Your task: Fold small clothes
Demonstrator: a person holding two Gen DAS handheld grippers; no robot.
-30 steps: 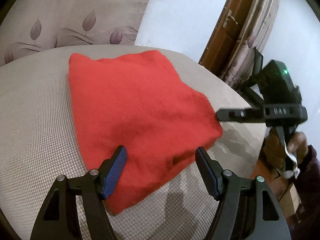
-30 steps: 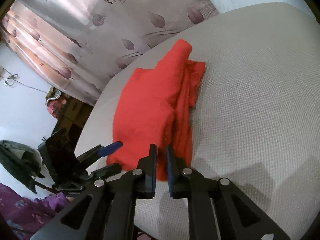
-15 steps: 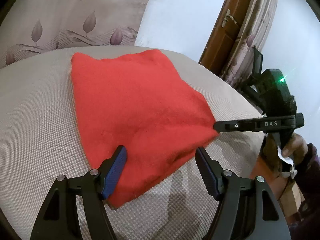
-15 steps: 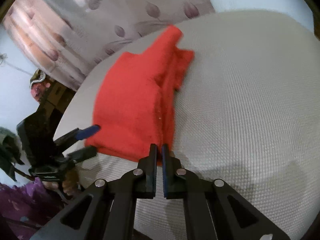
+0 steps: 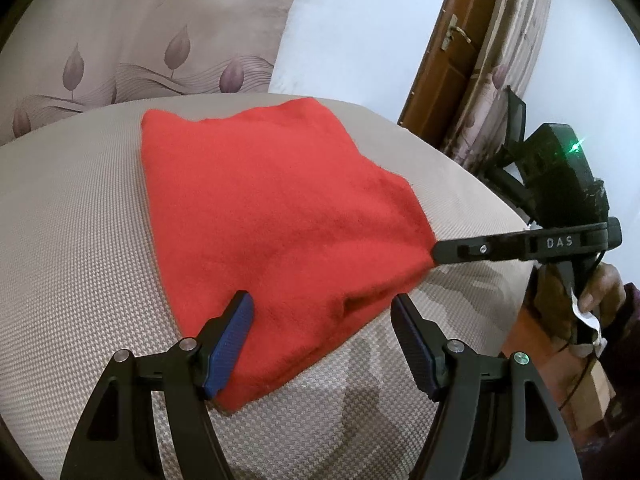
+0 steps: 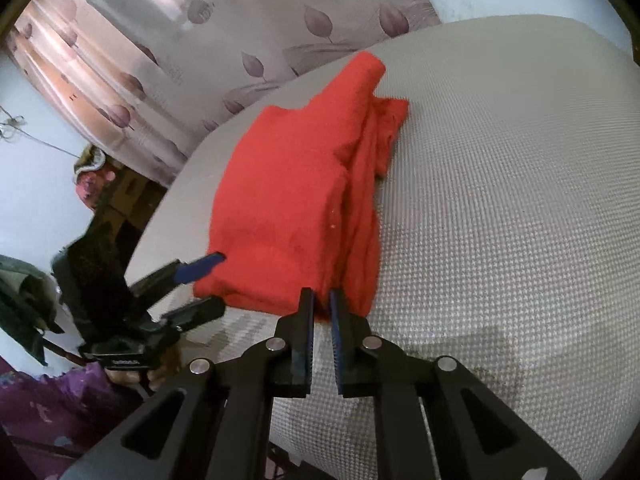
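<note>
**Right claw lets go at the cloth's corner**

The right gripper (image 6: 321, 300), which a moment back had its jaws pinched nearly together at the near edge of the red garment (image 5: 272, 216), now shows a slim gap between them, and the jaws are opening. The cloth's corner sits right at their tips; whether any fabric is still caught there is hard to tell from either view. The garment itself has barely shifted on the surface.

The garment lies folded into a rough square on the beige woven cushion (image 5: 72, 240), with a rumpled layer and a sleeve-like end poking out along its right side in the right wrist view. The left gripper (image 5: 322, 320) hangs just over the near edge, jaws wide, the cloth between them but neither pad pressing on it.

Around the scene: a leaf-print curtain (image 5: 160, 40) hangs behind the cushion, a pale wall (image 5: 360, 32) beside it, and a brown wooden door frame (image 5: 444, 52) off to the right. A hand (image 5: 604, 296) with a purple sleeve (image 6: 52, 408) grips the right tool's handle at the cushion's edge. Nothing lies on the cushion between either claw and the cloth.
</note>
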